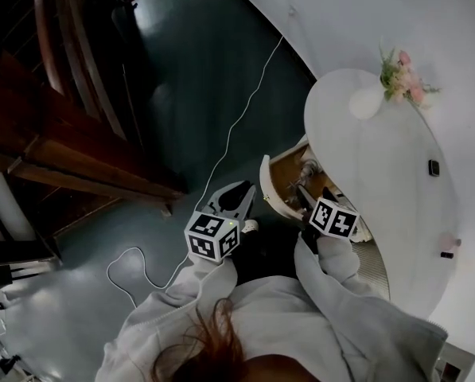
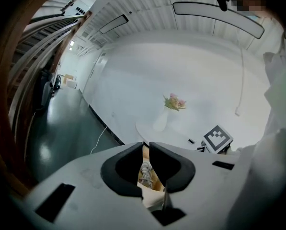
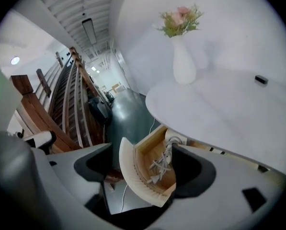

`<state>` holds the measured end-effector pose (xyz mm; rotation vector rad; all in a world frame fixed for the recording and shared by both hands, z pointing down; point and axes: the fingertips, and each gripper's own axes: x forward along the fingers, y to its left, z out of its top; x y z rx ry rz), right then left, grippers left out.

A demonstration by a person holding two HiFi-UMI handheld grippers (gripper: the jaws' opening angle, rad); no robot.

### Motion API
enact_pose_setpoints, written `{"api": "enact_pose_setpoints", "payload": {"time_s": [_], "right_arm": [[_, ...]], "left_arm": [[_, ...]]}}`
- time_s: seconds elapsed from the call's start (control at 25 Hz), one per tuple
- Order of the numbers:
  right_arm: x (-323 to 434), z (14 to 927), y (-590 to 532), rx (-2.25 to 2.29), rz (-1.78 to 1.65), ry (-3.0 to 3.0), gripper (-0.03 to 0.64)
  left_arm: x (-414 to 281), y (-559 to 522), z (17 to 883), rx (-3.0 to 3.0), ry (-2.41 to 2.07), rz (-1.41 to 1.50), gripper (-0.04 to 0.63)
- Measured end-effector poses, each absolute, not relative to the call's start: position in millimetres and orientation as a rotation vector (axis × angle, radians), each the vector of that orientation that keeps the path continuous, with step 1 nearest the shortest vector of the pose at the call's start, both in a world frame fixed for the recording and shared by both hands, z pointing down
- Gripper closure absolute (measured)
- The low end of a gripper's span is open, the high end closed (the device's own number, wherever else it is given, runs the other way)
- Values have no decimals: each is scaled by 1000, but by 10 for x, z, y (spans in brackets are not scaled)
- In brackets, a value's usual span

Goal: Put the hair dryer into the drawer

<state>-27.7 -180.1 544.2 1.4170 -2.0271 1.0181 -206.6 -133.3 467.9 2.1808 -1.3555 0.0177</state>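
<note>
The round white table [image 1: 388,181] has its wooden drawer [image 1: 285,183] pulled out, curved white front toward the floor. Inside lies the white hair dryer [image 3: 174,137] with its cord [image 3: 161,164] bunched beside it; the head view shows only part of the hair dryer [image 1: 307,170]. My right gripper [image 1: 307,194] hovers above the drawer, and in the right gripper view the right gripper [image 3: 142,150] stands open with nothing between its jaws. My left gripper [image 1: 239,191] is left of the drawer front, apart from it. In its own view the left gripper [image 2: 146,145] is shut and empty, leaving only a sliver of a gap.
A white vase with pink flowers [image 1: 370,100] stands at the table's far edge, and a small dark object [image 1: 434,167] lies on the top. A white cable [image 1: 237,118] runs across the dark floor. Dark wooden stairs [image 1: 70,157] rise at the left. A white wall curves behind the table.
</note>
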Motion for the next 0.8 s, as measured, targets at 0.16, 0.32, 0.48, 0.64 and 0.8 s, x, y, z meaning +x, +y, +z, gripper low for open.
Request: {"api": "enact_pose_setpoints", "payload": {"time_s": [0.16,0.32,0.48,0.64,0.8], "right_arm": [[-183,5162,-1821,1474,962,-2130,236],[-94,4779,-1871,1507,800,-2221,351],[46,4429,-1880,1515,608,-2293,403],[177,4181,-1882,1494,526,-2355,452],[343,4071,-1909,1490,542,-2399,532]], "left_arm": [[-1978,-1340,4623,2210,-1357,24,543],[-1910,-1385,4480,2224,-1385,-2,543],[-1758,-1440,4371,2261,-1397,1,543],[-1612,-1510,4283,2276,-1409,9,543],[-1487,-1582,4163,2288,-1429,-8,543]]}}
